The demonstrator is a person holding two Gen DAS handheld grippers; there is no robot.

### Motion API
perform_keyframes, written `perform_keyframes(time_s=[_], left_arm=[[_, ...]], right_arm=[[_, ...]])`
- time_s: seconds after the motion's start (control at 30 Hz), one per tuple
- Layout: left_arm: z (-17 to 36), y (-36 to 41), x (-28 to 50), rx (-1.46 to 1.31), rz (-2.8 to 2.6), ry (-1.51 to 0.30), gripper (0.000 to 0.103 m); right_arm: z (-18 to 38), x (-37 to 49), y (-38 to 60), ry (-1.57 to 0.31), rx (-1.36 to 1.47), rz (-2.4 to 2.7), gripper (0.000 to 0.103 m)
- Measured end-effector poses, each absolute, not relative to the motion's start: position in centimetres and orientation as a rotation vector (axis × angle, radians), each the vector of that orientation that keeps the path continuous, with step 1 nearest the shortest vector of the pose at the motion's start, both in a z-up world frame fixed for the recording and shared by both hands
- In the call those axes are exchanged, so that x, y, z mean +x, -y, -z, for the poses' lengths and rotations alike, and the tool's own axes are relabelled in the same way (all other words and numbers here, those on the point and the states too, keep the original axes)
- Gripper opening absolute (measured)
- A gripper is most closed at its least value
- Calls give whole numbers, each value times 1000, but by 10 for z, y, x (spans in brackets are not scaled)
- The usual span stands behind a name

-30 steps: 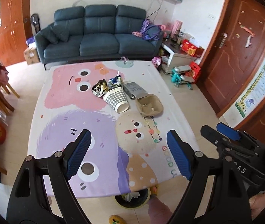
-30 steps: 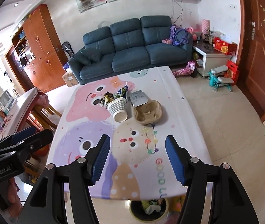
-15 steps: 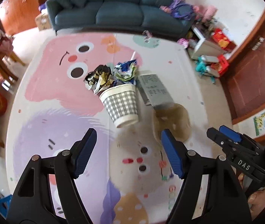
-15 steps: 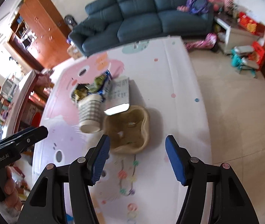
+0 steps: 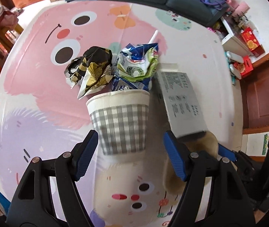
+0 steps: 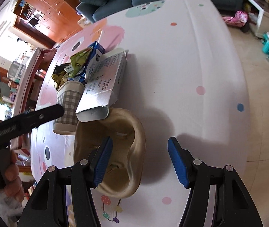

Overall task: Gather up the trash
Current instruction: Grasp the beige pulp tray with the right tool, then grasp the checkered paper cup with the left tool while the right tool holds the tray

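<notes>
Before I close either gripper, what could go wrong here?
1. The left gripper lines up on the cup, which lies on its side; squeezing it could crush it or roll it away.
2. The box rests partly on the tray's rim, so lifting the tray with the right gripper may tip the box off.
3. The wrappers crowd the cup's mouth and could scatter if it gets nudged.

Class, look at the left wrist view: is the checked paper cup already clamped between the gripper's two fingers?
No. The checked paper cup lies on the table between the open fingers of the left gripper, with gaps on both sides.
</notes>
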State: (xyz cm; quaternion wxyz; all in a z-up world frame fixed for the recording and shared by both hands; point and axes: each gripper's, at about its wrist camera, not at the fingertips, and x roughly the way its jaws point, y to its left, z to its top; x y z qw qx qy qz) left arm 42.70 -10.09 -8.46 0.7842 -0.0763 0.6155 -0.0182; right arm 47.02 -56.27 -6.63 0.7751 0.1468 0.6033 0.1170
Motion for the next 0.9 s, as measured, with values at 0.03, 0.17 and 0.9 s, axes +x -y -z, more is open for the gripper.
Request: perform_keyframes(time_s=[0.03,0.17,0.9], left_arm=[[90,102,433,-155,24,-1341,69],[104,104,448,-116,-32,-1392,69],[94,86,376,-149,5,-1337,45]], right_arm=[[67,472,560,-1313,318,-262,62],[72,478,555,-1326,320,-292,61],[56,447,530,-1298,243,-297,15]])
